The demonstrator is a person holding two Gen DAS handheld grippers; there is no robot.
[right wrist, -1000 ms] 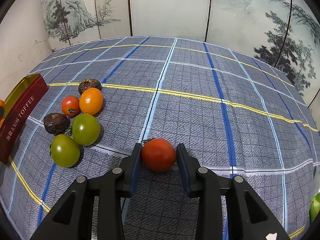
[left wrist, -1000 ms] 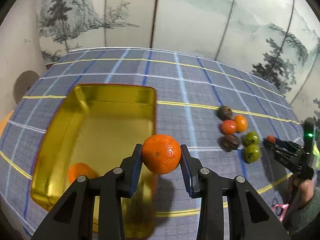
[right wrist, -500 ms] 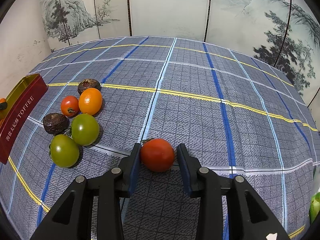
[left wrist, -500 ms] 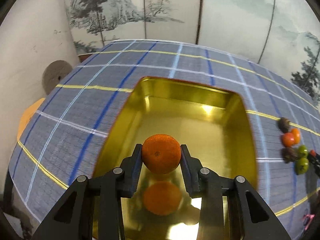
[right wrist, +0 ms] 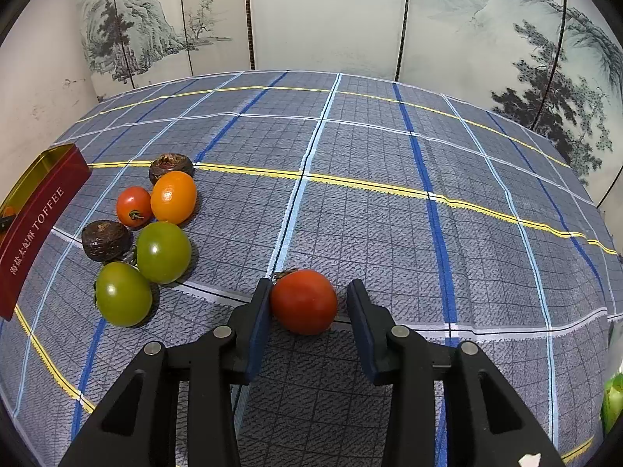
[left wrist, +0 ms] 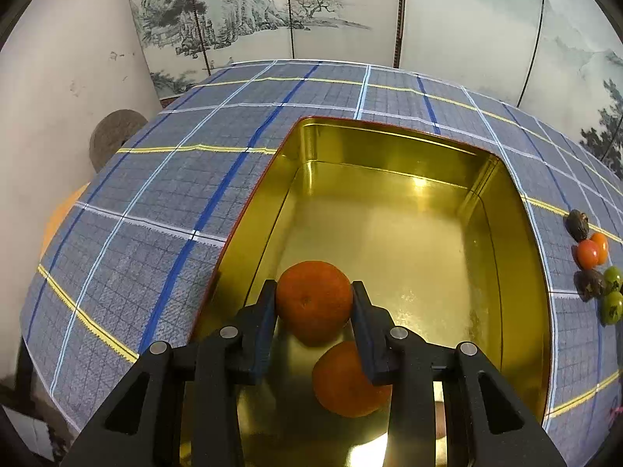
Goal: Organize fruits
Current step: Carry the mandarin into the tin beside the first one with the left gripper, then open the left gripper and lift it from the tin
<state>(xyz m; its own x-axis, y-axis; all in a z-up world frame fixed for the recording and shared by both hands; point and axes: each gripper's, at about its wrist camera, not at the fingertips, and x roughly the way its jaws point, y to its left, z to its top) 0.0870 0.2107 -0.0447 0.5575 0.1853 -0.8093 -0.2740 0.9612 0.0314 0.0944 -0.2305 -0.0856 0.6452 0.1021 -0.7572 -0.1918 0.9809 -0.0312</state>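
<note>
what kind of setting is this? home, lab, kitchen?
Likely a staged home-style tabletop, not a kitchen. A checked tablecloth covers the table, a folding screen painted with ink landscapes stands behind it, and loose small fruits lie beside a gold-lined toffee tin.

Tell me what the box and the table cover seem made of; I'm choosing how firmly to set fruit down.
The box looks like thin metal, a tin: its gold inside is glossy and mirrors the light, and its red outside carries printed lettering. The table cover looks like woven fabric, matte, with a visible weave, a plaid of stripes and slight wrinkles; what lies beneath it is hidden.
</note>
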